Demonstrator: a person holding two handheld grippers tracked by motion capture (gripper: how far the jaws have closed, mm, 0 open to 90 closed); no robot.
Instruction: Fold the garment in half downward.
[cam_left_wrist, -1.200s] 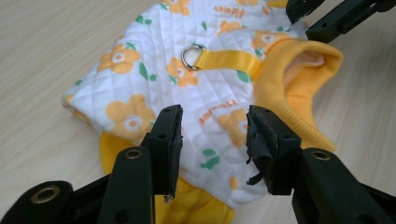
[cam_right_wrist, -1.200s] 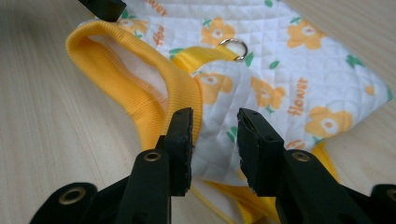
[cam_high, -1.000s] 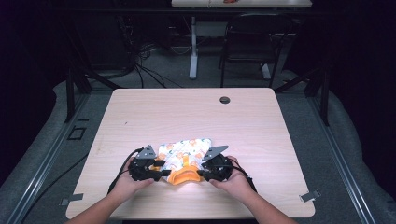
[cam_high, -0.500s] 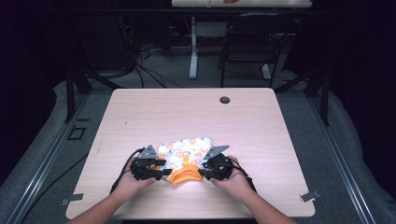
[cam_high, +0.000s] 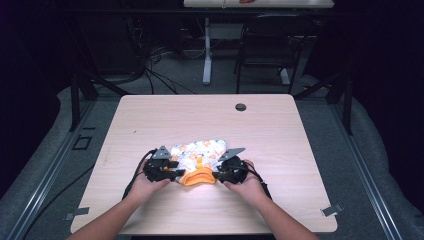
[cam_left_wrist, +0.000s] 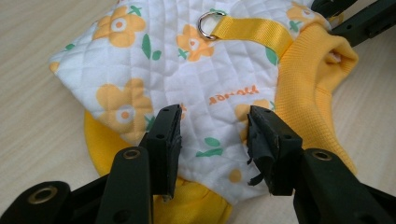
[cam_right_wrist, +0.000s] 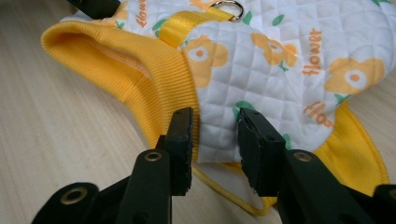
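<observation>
A small quilted white garment printed with orange flowers and green leaves, trimmed in yellow ribbed knit (cam_high: 197, 159), lies flat on the pale wood-grain worktop (cam_high: 280, 135), low and a little left of centre in the high view, close to the near edge. A person's two hands come in from the bottom of that view, one at each end of the garment. The left hand-held gripper (cam_high: 176, 173) sits at the garment's left side and the right hand-held gripper (cam_high: 216, 174) at its right side, both beside the yellow ribbed collar (cam_high: 198, 178) that faces the person. In the left gripper view, the left hand-held gripper (cam_left_wrist: 214, 128) has its two black jaws set wide apart over the quilted fabric near the lower hem; they have just been closing a little, with cloth lying between them, yet the pads look clear of it, though the contact underneath is hard to judge. A yellow webbing strap with a silver metal D-ring (cam_left_wrist: 208, 24) runs across the top of that frame. In the right gripper view, the right hand-held gripper (cam_right_wrist: 215, 130) also stands open, its jaws straddling the edge where the ribbed trim meets the quilted panel, the cloth between them but not visibly pinched. A small dark round grommet (cam_high: 240, 107) sits in the worktop toward the upper middle of the high view, well apart from the garment.
</observation>
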